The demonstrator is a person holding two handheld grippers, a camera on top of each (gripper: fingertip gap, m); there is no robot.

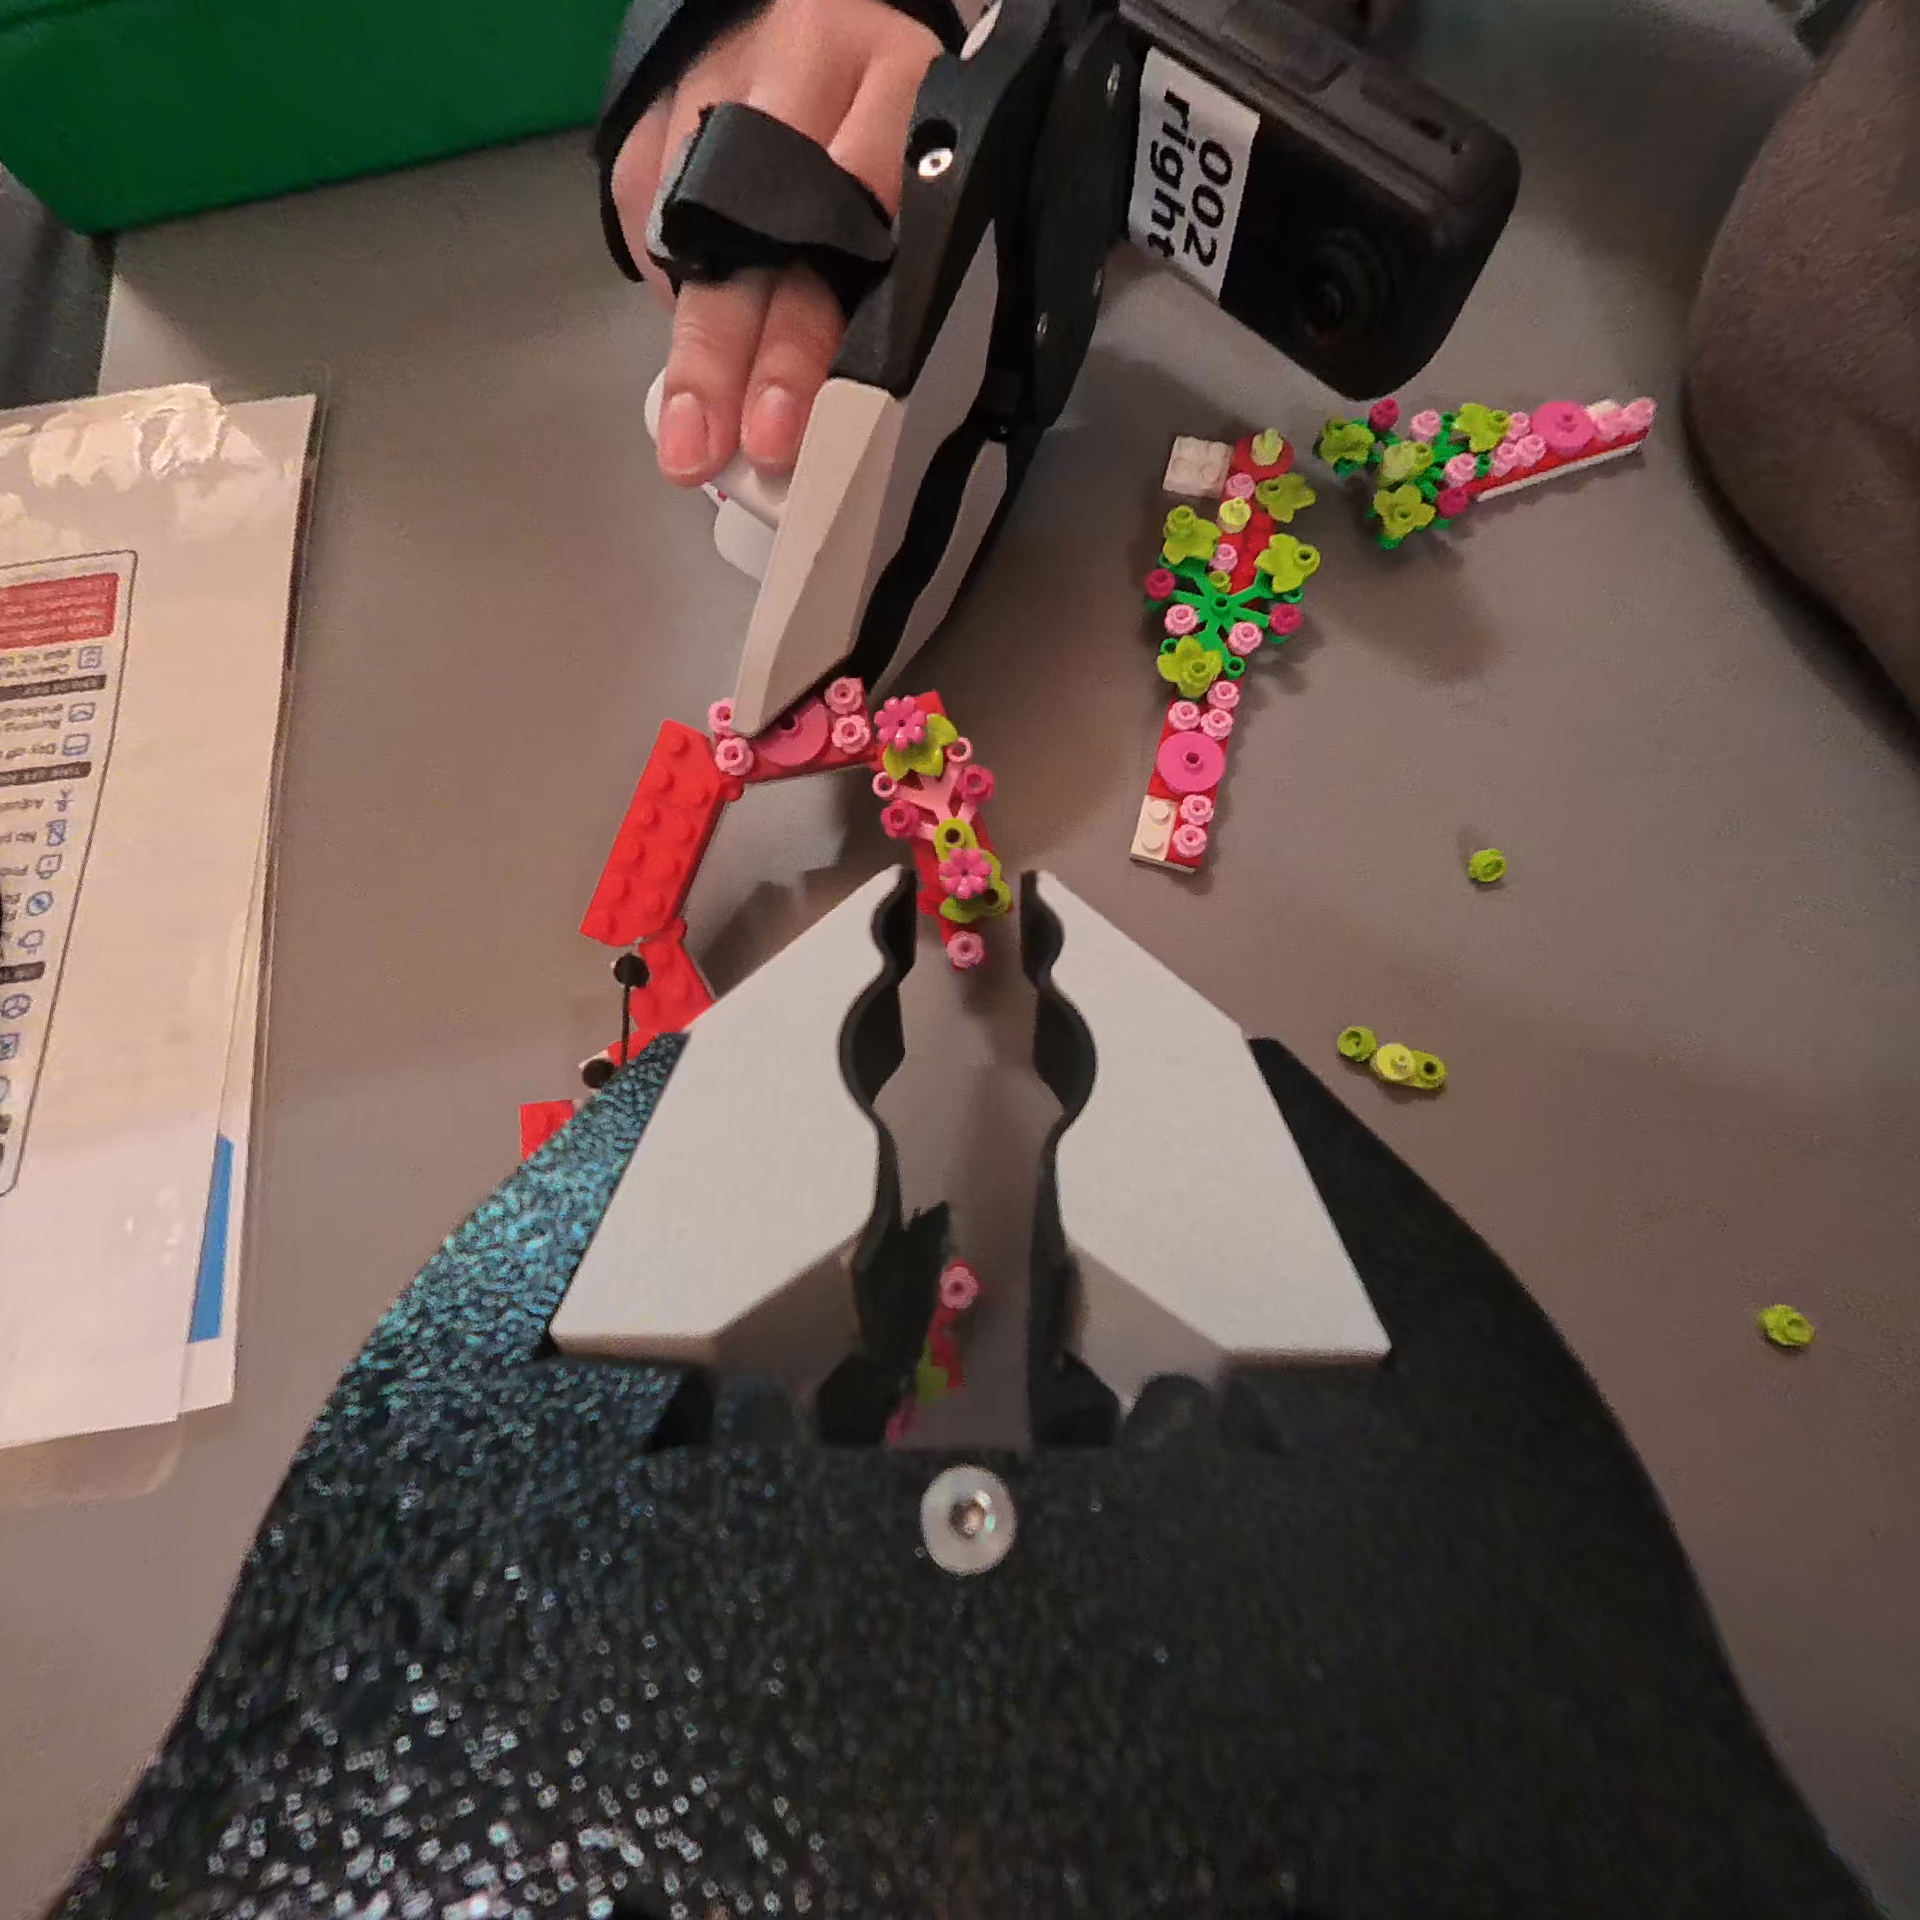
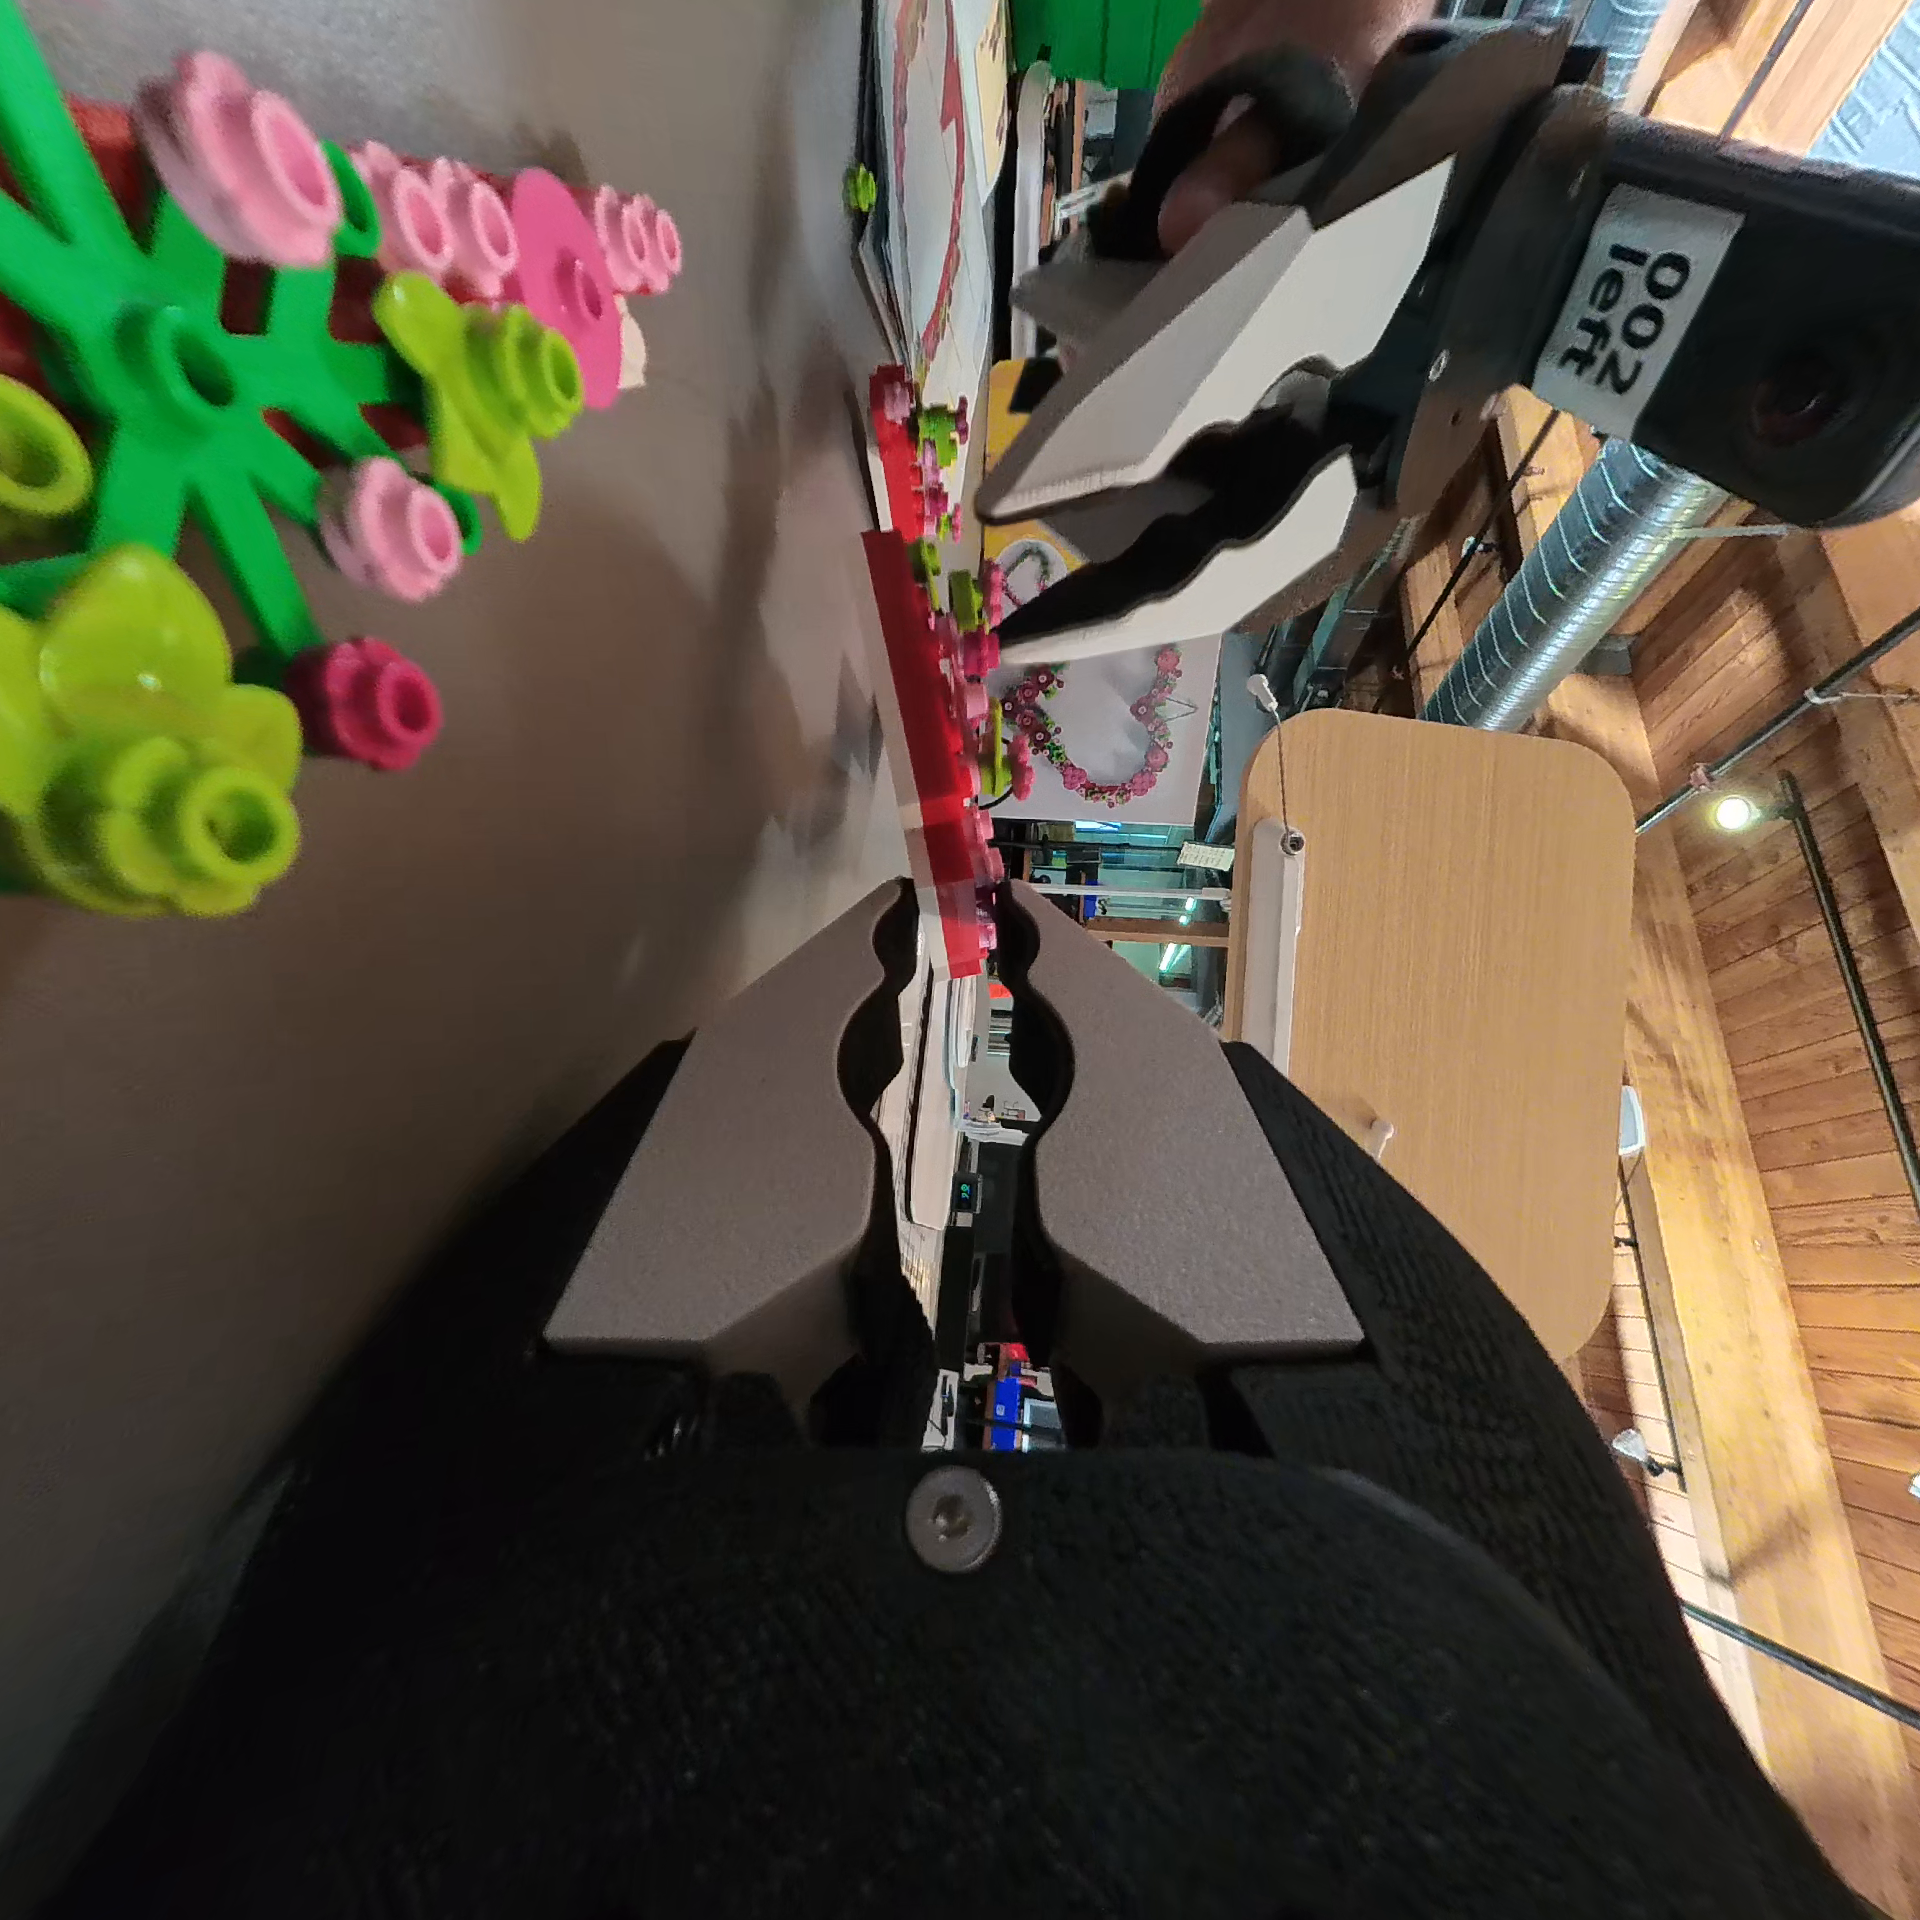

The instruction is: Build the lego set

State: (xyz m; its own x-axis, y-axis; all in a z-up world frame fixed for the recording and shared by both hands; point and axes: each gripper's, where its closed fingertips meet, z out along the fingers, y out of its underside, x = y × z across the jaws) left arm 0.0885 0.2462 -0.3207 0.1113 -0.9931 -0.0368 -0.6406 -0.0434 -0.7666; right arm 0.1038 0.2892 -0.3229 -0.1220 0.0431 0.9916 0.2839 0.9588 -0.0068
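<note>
A red heart-shaped frame [image 1: 655, 831] lies on the grey table, and its right arm [image 1: 940, 821] is covered in pink and lime flowers. My right gripper [image 1: 816, 712] comes down from the top and is shut on the frame's top edge by a round pink piece. In the right wrist view, red plate [image 2: 951, 914] fills the gap at its tips [image 2: 958, 899]. My left gripper [image 1: 968, 891] is open, with its tips on either side of the flowered arm's lower end. In the right wrist view the left gripper [image 2: 995, 579] has its jaws apart, and the lower fingertip [image 2: 1029, 639] touches the flowers.
Two finished flowered strips [image 1: 1216, 644] [image 1: 1486, 457] lie to the right; one fills the right wrist view's left side [image 2: 208, 395]. Loose lime pieces [image 1: 1392, 1060] [image 1: 1486, 864] [image 1: 1785, 1327] are scattered nearby. A leaflet in a plastic bag [image 1: 135, 831] lies left. A white piece [image 1: 748, 509] sits under the person's fingers. The left gripper's tips are roughly 5 cm from the right gripper's.
</note>
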